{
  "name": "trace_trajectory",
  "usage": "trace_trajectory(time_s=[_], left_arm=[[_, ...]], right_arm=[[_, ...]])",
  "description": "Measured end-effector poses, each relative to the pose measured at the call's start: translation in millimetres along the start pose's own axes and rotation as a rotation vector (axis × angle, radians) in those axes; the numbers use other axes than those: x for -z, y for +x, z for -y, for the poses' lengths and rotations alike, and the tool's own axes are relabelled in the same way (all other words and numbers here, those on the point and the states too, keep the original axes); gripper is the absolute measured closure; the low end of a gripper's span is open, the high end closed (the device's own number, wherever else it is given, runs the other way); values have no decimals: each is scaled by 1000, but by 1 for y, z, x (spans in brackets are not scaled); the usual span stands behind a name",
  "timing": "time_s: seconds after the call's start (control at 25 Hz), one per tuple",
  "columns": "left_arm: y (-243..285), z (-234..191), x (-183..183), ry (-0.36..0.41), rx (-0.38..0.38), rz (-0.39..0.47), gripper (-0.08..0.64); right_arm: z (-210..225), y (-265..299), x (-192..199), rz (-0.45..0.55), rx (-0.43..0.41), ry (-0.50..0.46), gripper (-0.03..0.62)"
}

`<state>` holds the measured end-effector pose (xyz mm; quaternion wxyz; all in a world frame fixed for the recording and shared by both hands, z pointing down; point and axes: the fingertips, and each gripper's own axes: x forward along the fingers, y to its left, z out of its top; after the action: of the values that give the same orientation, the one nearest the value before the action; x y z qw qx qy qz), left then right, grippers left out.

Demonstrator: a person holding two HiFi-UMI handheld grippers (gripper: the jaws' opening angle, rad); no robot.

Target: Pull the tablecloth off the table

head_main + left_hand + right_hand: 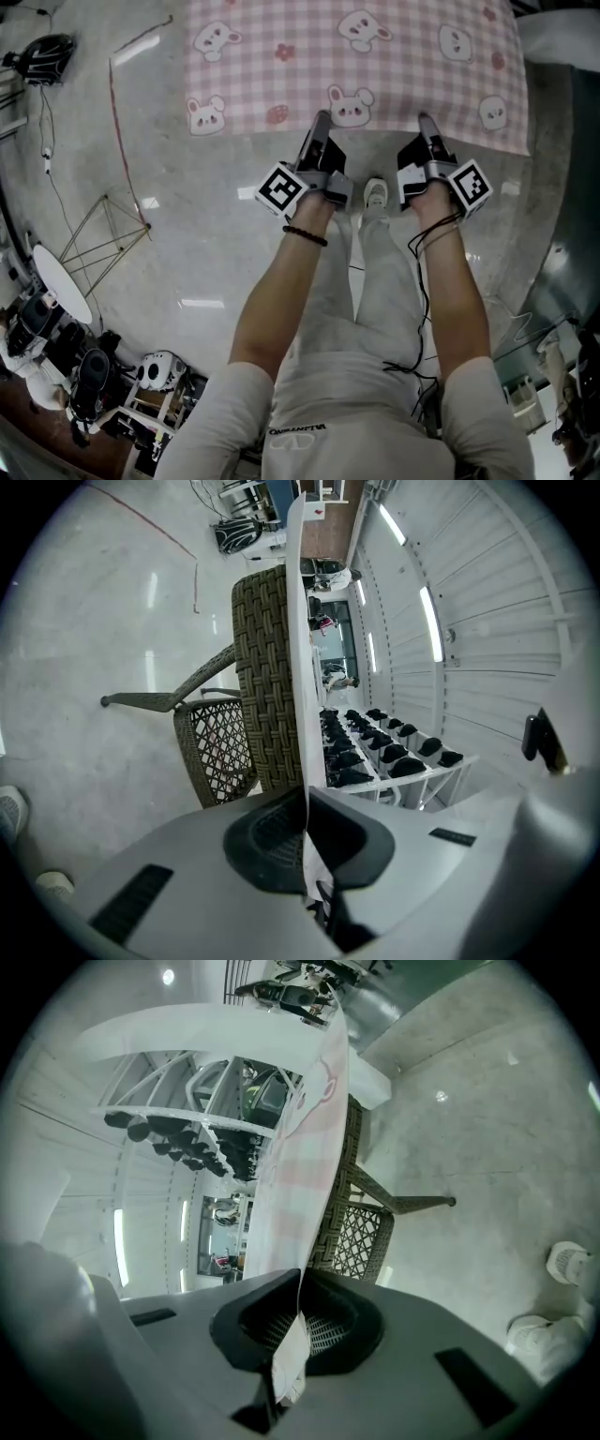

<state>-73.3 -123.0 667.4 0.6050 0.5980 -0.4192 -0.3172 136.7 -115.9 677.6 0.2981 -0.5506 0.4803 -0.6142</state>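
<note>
A pink checked tablecloth [356, 66] printed with rabbits covers the table at the top of the head view. My left gripper [322, 120] is shut on its near hem left of the middle. My right gripper [425, 122] is shut on the same hem further right. In the left gripper view the cloth's edge [298, 639] runs as a thin white band straight into the closed jaws. In the right gripper view the tablecloth [302, 1166] hangs from the table into the closed jaws, a corner of it poking out behind them.
A wicker chair [246, 705] stands under the table beyond the cloth, also in the right gripper view [361, 1222]. White shelving with dark headsets [384, 752] stands behind it. Folding stands [103, 234] and gear [84, 375] lie on the polished floor at left. My shoe [375, 195] is below the hem.
</note>
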Motion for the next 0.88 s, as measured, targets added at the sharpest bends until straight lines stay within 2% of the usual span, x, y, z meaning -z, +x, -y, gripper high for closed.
trace_trajectory(time_s=[0.32, 0.6, 0.88], left_arm=[[-3, 1, 1, -13, -11, 6, 558], [-5, 11, -2, 66, 33, 4, 558], [-11, 10, 3, 43, 27, 26, 558]], right_arm=[[0, -2, 4, -23, 17, -6, 580], [-11, -8, 2, -49, -40, -37, 581], [-14, -12, 2, -73, -58, -30, 581]])
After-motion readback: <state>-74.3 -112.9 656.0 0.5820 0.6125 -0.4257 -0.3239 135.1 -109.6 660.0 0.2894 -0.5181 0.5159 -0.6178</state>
